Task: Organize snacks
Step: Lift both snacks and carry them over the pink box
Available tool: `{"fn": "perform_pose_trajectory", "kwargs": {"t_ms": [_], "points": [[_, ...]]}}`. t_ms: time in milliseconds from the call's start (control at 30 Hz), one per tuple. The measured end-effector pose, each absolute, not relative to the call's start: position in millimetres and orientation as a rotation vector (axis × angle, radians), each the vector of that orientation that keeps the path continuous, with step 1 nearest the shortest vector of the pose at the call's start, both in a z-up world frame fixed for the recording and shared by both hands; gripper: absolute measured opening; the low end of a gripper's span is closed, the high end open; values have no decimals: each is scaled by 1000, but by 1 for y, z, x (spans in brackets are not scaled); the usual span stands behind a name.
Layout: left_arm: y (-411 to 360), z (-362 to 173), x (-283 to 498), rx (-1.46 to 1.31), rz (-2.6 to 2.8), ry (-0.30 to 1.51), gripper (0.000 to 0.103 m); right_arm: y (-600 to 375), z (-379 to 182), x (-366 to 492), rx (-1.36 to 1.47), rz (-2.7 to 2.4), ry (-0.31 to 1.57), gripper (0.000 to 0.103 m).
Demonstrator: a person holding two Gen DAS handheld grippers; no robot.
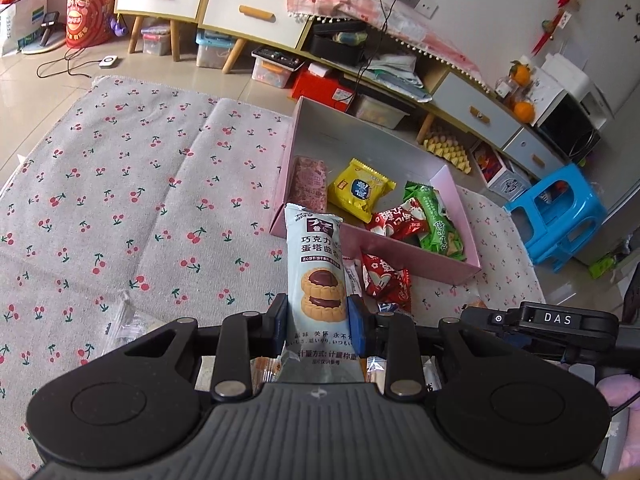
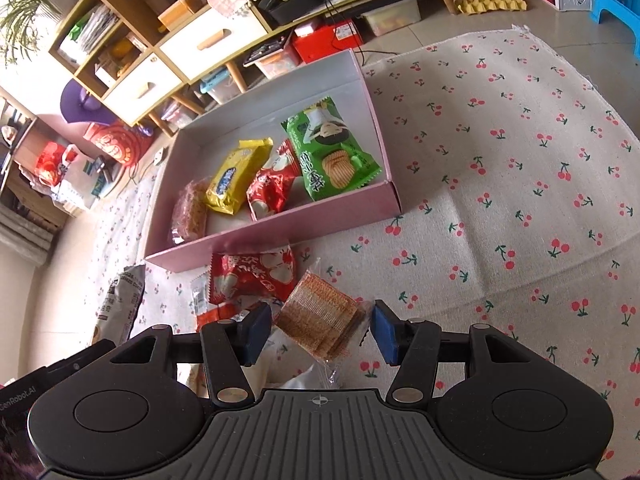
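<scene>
Mid-sort: left gripper (image 1: 318, 314) pinches tart packet (image 1: 318, 276); right gripper (image 2: 322, 332), fingers spread, straddles cracker pack (image 2: 320, 316).
Next, likely: carry packet into pink box (image 1: 400, 246).

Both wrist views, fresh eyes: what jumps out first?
In the left wrist view, the left gripper is clamped on a pale blue chocolate tart cookie packet standing upright before the pink box. In the right wrist view, the open right gripper brackets a clear-wrapped brown cracker pack on the cherry-print cloth, near the box's green chip bag.
</scene>
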State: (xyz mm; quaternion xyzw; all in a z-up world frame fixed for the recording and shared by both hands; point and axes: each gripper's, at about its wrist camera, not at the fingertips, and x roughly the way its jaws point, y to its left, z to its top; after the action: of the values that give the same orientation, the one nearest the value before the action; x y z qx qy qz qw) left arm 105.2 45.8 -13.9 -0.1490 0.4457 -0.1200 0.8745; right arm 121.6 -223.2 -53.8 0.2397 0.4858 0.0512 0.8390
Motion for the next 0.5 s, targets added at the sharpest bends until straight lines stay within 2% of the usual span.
{"fn": "perform_pose_trajectory", "kwargs": {"t_ms": [500], "points": [[16,-1,145,-410,-249,815,28,-218,-35,148,602,49,936,54]]}}
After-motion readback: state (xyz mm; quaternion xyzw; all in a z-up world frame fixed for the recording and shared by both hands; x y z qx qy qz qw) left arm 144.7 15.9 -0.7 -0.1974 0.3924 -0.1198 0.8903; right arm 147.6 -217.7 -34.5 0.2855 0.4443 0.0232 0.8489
